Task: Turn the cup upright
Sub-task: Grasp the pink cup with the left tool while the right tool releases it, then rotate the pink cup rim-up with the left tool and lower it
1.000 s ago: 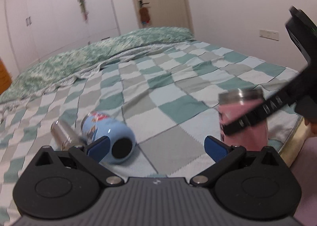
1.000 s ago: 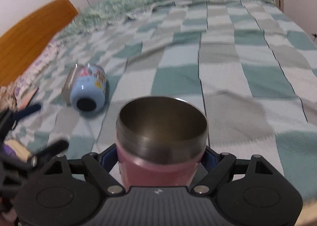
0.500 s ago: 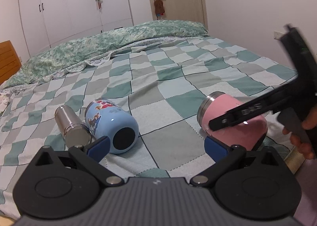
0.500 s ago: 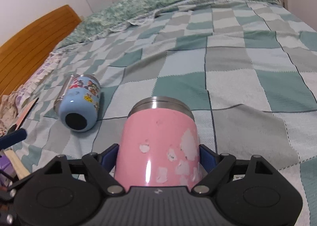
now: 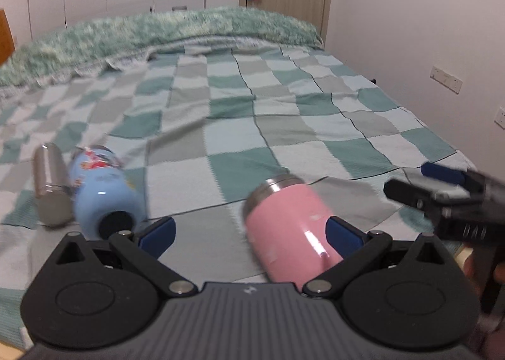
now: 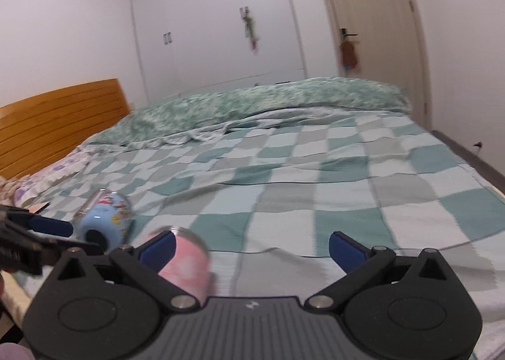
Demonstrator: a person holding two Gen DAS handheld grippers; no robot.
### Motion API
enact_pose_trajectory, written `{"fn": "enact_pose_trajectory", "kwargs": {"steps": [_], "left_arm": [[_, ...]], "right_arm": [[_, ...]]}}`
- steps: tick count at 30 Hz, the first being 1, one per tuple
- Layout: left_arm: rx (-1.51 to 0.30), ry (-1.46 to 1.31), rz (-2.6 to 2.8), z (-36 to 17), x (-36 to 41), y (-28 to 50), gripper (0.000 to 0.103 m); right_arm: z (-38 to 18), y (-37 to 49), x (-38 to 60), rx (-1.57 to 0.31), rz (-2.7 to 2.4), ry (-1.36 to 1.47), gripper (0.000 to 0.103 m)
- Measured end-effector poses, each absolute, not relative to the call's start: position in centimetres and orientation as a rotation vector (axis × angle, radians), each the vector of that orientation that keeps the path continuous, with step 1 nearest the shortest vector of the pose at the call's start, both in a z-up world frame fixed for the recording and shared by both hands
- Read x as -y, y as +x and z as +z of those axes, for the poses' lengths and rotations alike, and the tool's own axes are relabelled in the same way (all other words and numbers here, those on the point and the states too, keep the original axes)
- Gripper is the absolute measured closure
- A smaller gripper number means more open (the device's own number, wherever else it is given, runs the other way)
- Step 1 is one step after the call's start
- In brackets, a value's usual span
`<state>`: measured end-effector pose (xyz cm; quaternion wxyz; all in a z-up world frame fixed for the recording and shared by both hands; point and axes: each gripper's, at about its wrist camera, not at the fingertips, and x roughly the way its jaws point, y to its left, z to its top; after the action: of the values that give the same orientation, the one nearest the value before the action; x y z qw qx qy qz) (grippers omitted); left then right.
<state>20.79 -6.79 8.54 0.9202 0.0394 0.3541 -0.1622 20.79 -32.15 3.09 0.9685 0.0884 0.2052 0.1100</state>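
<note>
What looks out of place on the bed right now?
All three cups lie on their sides on the blanket: the pink cup nearest, the blue cartoon cup and the steel cup side by side. No spill visible.

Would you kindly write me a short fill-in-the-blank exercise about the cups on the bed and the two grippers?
1. The pink metal-rimmed cup lies on its ____ on the checked bedspread.
2. The right gripper has its jaws ____ and holds nothing.
3. The cartoon-printed cup beside the silver steel cylinder is light ____.

Missing words: side; open; blue
</note>
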Motion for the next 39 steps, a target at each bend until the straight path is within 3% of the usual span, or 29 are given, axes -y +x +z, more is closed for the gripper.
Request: {"fn": "enact_pose_trajectory", "kwargs": {"steps": [11,19,21,22,23,32,39], "left_arm": [[-0.913,0.017,-0.273,5.9,11.8,26.1,0.0],[-1.02,-0.109,-0.22,3.6,11.2,28.6,0.0],[-1.043,-0.137,-0.217,3.0,10.9,29.1,0.006],[-1.049,-0.162,-0.236,2.9,10.7,29.2,0.015],[-1.061,-0.186,-0.25,2.8,10.6,29.3,0.015],[-0.956,-0.127,-0.279,3.9,11.1,26.9,0.015],[-0.766,-0.056,-0.338,6.1,11.2,22.5,0.016]], "right_arm": [[-0.8,20.4,34.8,-0.371,0.198,0.122,0.0],[-1.1,21.5,34.4,-0.348,0.236,0.076,0.0],[-1.2,21.6,34.2,-0.351,0.241,0.07,0.0],[-1.3,21.6,34.1,-0.354,0.244,0.069,0.0],[-1.3,21.6,34.1,-0.354,0.245,0.069,0.0],[-1.3,21.1,34.3,-0.334,0.227,0.094,0.0],[-1.3,19.6,34.5,-0.296,0.191,0.109,0.0]]}}
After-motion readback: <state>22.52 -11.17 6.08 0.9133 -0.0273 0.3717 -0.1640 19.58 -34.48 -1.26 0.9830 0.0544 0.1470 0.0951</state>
